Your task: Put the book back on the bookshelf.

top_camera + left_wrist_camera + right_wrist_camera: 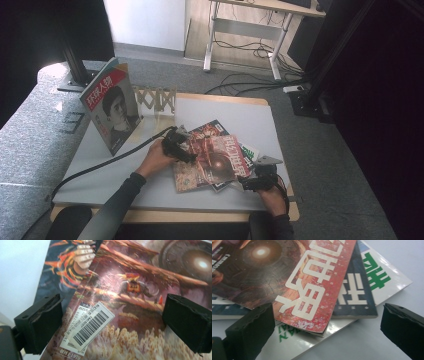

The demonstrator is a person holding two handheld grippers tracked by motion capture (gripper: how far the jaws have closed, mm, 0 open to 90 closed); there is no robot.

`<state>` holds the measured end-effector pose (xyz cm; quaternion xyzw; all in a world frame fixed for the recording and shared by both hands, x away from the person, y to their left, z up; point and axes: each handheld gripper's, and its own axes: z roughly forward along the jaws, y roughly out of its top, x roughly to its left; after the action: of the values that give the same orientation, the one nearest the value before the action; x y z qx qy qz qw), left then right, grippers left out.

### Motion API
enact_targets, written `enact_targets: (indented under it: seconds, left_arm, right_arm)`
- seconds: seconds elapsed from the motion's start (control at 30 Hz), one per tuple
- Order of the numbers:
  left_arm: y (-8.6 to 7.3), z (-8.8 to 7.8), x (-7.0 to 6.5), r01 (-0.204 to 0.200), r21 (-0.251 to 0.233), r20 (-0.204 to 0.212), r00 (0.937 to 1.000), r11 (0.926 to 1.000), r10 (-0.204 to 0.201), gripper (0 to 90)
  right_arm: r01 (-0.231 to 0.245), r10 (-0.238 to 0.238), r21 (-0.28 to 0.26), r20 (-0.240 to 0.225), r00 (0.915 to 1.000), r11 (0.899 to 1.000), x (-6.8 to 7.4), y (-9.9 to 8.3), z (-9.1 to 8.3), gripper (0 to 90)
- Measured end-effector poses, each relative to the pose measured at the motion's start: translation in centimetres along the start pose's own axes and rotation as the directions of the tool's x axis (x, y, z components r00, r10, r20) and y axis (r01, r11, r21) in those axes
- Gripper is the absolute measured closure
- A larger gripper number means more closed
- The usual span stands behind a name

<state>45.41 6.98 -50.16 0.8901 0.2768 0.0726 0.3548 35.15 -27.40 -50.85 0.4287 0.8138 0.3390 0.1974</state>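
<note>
A loose pile of magazines lies on the table's right half. On top is a red magazine (220, 159) (140, 290) (294, 272) with a glowing orb and large white characters. Under it lie a dark blue magazine (357, 290) and a white magazine with green lettering (248, 151) (384, 280). My left gripper (175, 143) (110, 322) stands open over the pile's left edge, above a barcode label (88, 326). My right gripper (255, 181) (324, 327) is open at the pile's near right corner, its jaws either side of the red magazine's corner.
A magazine with a portrait cover (111, 106) stands upright at the table's back left, next to a wooden rack (156, 100). The white table top (240, 115) is bare behind the pile. Grey carpet, cables and a desk frame (245, 30) lie beyond.
</note>
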Motion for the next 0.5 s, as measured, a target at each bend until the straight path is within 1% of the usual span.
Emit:
enact_targets:
  seconds: [0.17, 0.27, 0.37, 0.43, 0.5]
  left_arm:
    - [-0.3, -0.6, -0.5, -0.008, 0.048, -0.002, 1.0000, 0.9988, 0.008, 2.9]
    - [-0.6, -0.8, -0.7, -0.013, 0.062, -0.003, 0.9999, 0.9980, 0.013, 2.8]
    - [-1.0, -1.0, -0.9, -0.015, 0.065, -0.005, 0.9999, 0.9978, 0.016, 2.6]
    - [-1.4, -1.1, -1.0, -0.004, 0.054, -0.007, 1.0000, 0.9985, 0.005, 2.5]
    - [-1.8, -1.2, -1.2, -0.002, 0.047, -0.008, 1.0000, 0.9989, 0.002, 2.5]
  right_arm:
    - [0.004, -0.004, 0.014, 0.025, 0.9997, 1.000, -0.8, 0.6, 0.4, 0.0]
    - [-0.006, 0.005, 0.019, 0.025, 0.9997, 1.000, -1.4, 1.0, 0.8, 0.0]
    - [-0.016, 0.015, 0.024, 0.026, 0.9995, 1.000, -1.9, 1.3, 1.2, 0.0]
    - [-0.023, 0.022, 0.025, 0.027, 0.9994, 0.999, -2.2, 1.5, 1.4, 0.0]
    - [-0.029, 0.028, 0.025, 0.032, 0.9991, 0.999, -2.4, 1.8, 1.7, 0.0]
